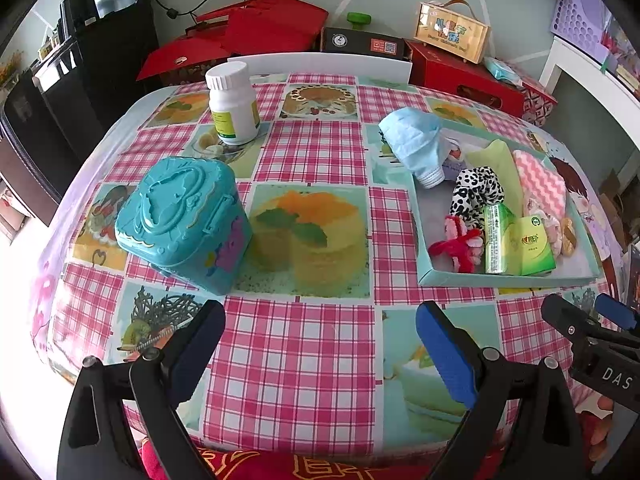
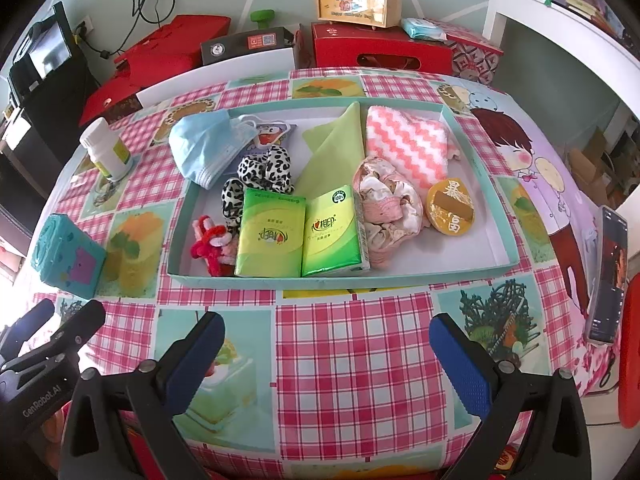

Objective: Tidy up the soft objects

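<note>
A: Where's the face mask (image 2: 204, 148) from your right gripper (image 2: 326, 336)?

B: Ahead and to the left, draped over the tray (image 2: 340, 276) rim, half in, half out; its long axis runs left to right.

A: Both grippers are spread wide, empty. Your left gripper (image 1: 320, 332) sits farther; the right looks nearer.

Glossy plastic tablecloth (image 2: 352, 340); fuzzy cloth towel (image 2: 404, 140); shiny tissue packs (image 2: 304, 232).

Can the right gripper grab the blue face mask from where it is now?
Probably yes: the right gripper is open, and the blue face mask lies uncovered over the tray's far-left rim.
</note>
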`<action>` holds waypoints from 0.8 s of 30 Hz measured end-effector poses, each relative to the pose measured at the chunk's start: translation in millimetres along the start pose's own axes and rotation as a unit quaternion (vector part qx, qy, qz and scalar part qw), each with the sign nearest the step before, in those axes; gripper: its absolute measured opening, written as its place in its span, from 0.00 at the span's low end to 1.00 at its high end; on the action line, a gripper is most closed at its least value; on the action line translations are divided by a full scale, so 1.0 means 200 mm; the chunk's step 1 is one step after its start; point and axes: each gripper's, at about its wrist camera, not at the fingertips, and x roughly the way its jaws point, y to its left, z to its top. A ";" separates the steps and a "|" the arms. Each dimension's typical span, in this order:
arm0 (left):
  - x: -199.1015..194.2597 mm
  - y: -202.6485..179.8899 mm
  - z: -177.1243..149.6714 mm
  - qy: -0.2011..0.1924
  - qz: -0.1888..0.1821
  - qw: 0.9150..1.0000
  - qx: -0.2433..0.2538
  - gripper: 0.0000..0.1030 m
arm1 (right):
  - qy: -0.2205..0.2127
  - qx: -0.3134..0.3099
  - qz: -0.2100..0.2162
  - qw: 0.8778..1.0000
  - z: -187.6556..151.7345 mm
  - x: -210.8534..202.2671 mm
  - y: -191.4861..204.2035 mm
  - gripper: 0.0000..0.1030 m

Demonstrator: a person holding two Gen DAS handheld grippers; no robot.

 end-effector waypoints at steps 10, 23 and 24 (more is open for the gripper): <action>0.00 0.00 0.00 -0.001 0.001 1.000 0.000 0.93 | 0.000 0.000 0.000 1.000 0.00 0.00 0.00 1.00; 0.01 0.02 0.00 0.001 0.001 1.000 -0.009 0.93 | 0.005 0.002 0.001 1.000 0.00 0.01 0.00 1.00; 0.01 0.01 0.00 0.001 0.002 1.000 -0.009 0.93 | 0.005 0.003 0.001 1.000 -0.01 0.01 0.00 1.00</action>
